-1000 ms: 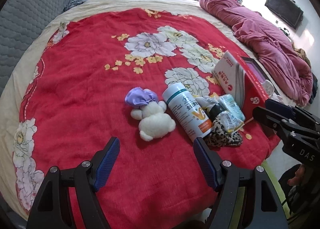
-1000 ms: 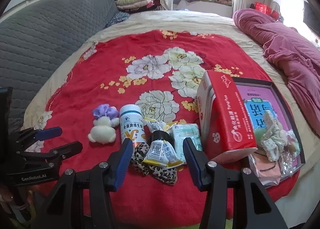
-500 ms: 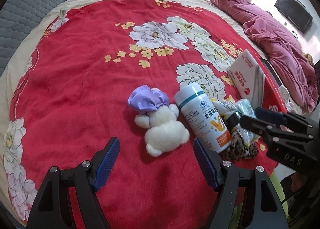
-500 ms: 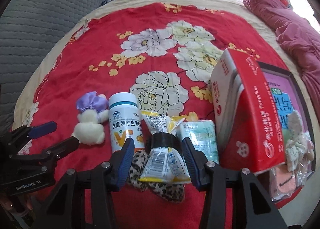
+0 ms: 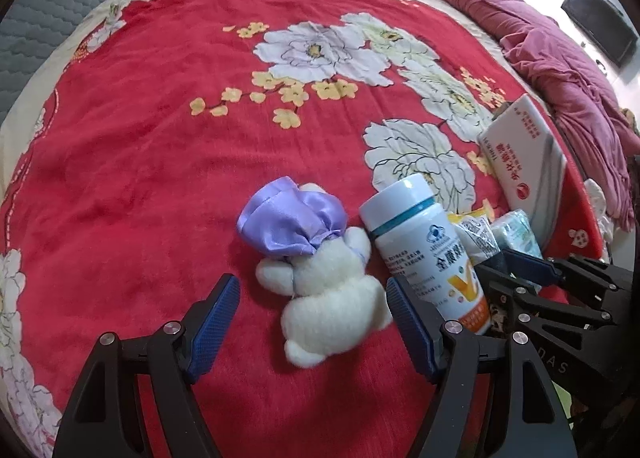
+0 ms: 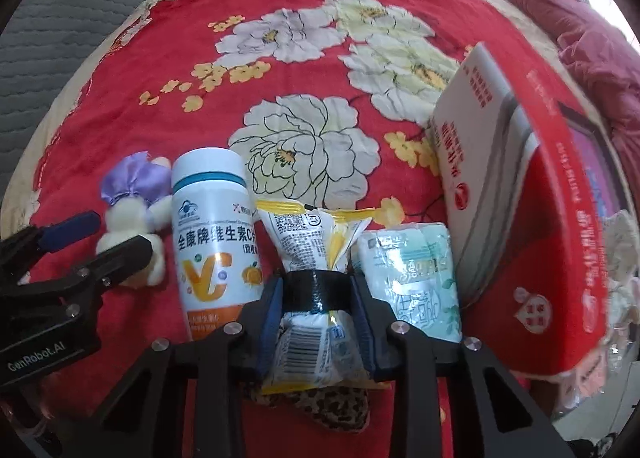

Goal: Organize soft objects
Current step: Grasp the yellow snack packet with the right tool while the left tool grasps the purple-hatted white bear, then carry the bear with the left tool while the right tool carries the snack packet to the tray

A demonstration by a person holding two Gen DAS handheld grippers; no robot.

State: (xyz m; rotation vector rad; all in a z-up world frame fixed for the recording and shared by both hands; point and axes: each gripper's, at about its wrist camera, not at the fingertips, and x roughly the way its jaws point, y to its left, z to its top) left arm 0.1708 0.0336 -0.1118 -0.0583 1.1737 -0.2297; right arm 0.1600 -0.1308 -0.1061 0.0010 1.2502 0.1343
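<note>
my right gripper (image 6: 316, 322) is closing, the banded snack packet (image 6: 316, 270) between its pads and touching both, taken at the waist so it bunches. my left gripper (image 5: 312, 322) stands released, straddling the plush bear (image 5: 328, 294), bottle (image 5: 428, 254) just outside its right jaw.

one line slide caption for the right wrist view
Right gripper jaws closing around a taped snack packet, between vitamin bottle and tissue pack.
</note>
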